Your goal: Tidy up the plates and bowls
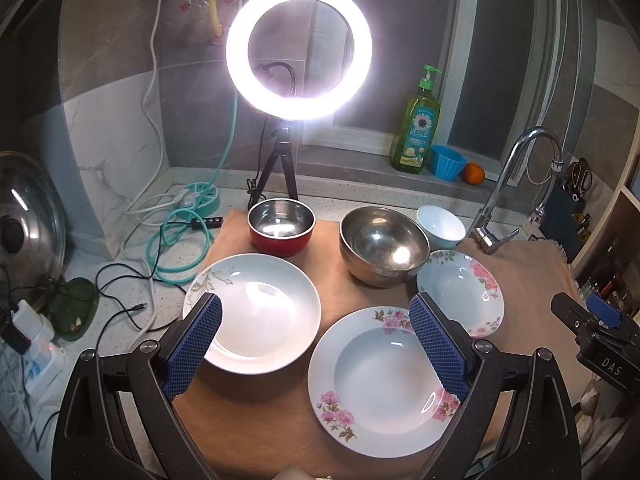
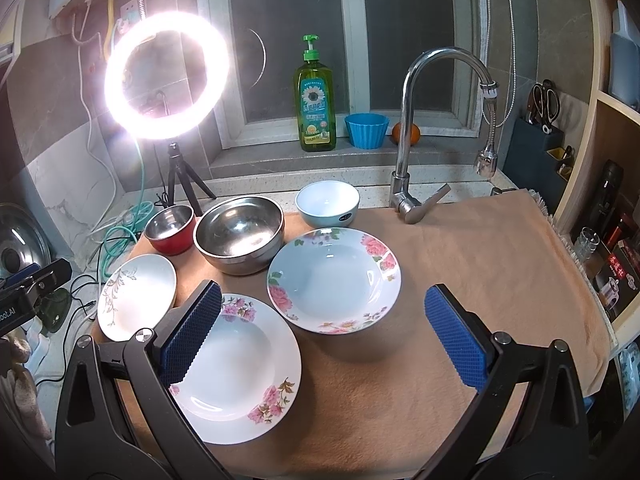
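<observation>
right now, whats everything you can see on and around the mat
plates: 3, white, two pink-flowered, one leaf-patterned, front of mat
steel bowl: 1, silver, mid mat
red bowl: 1, steel inside, back left
white bowl: 1, back by tap
tap: 1, chrome, right rear
soap bottle: 1, green, windowsill
blue cup: 1, windowsill
orange: 1, windowsill
ring light: 1, lit, back left
left tongs: open
right tongs: open

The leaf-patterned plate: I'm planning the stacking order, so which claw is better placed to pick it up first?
Probably the left claw: open, with one finger over the leaf-patterned plate. From the right claw that plate lies far left, beyond the big pink-flowered plate.
</observation>
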### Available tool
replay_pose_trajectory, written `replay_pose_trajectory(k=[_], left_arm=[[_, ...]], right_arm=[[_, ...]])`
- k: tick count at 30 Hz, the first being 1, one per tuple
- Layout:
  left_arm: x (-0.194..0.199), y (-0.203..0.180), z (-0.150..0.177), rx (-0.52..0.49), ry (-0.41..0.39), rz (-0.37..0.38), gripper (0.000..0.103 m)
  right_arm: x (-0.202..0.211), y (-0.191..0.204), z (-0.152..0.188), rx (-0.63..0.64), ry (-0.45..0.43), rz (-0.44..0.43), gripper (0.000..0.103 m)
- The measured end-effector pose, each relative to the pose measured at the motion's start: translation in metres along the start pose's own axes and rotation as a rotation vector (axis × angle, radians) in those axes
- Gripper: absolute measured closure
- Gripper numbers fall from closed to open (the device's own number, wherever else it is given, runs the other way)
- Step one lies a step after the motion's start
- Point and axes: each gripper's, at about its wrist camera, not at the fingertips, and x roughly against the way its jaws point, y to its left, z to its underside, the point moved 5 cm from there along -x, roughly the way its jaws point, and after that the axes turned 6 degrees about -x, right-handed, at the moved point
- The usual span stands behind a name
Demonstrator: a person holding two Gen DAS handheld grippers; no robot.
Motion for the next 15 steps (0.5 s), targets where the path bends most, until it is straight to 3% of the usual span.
replay_pose_trajectory(k=[15], left_arm=[[-0.0013,-0.0038,0.0005,-0.007,0.0,-0.005,0.008]], right_arm=[[-0.0021,-0.0019,0.0001,-0.002,0.003,0.0,0.0]])
